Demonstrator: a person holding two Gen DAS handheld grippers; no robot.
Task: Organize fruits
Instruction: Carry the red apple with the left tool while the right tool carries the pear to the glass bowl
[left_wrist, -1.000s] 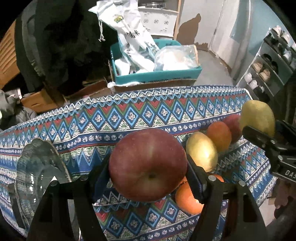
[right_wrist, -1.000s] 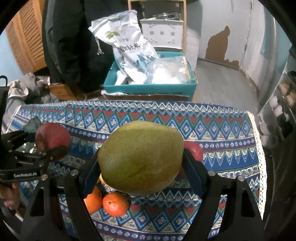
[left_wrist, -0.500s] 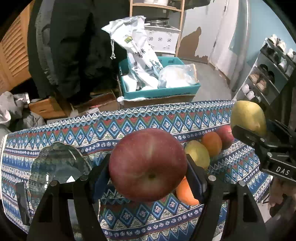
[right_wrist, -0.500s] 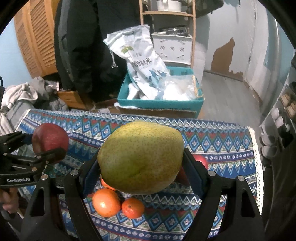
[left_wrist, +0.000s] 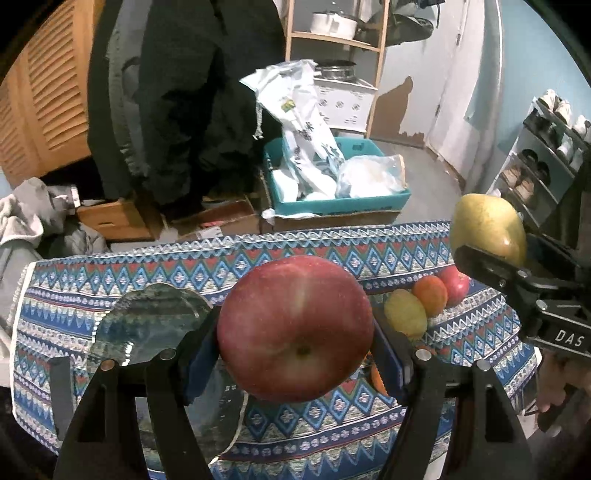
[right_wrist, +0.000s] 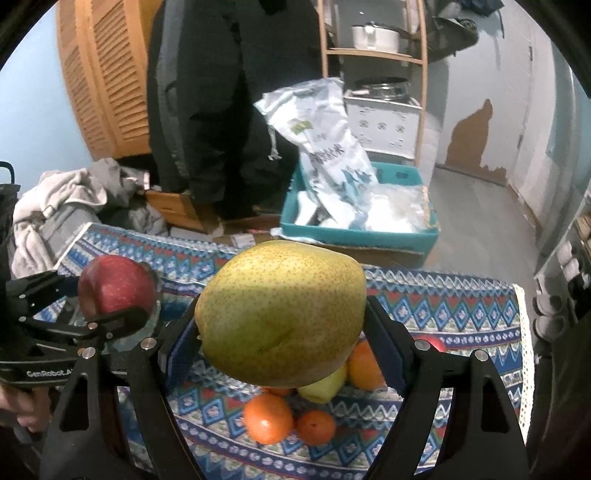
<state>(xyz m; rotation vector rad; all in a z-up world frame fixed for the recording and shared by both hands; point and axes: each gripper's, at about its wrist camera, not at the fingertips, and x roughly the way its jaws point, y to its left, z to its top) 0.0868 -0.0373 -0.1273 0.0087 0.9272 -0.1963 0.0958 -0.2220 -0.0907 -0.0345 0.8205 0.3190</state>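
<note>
The left tongs (left_wrist: 295, 332) are clamped on a red apple (left_wrist: 295, 326), which sits between the two blue-padded fingers with its blossom end facing the camera, held in the air above the patterned cloth of the table (left_wrist: 332, 247). Just left of and below the apple, a clear glass plate (left_wrist: 147, 325) lies on the cloth. The right tongs (right_wrist: 282, 317) grip a yellow-green pear (right_wrist: 280, 312) lying sideways between their fingers, also lifted clear of the table. From the left wrist view the pear shows at the right edge, well apart from the apple. On the cloth under and behind the pear lie the other fruits close together: two small oranges (right_wrist: 267, 422) side by side nearest the camera, a pale yellow fruit (right_wrist: 325, 386) mostly hidden by the pear, a larger orange (right_wrist: 365, 363) and part of a second red apple (right_wrist: 430, 341). Beyond the table a teal box (right_wrist: 354, 232) holds white bags
</note>
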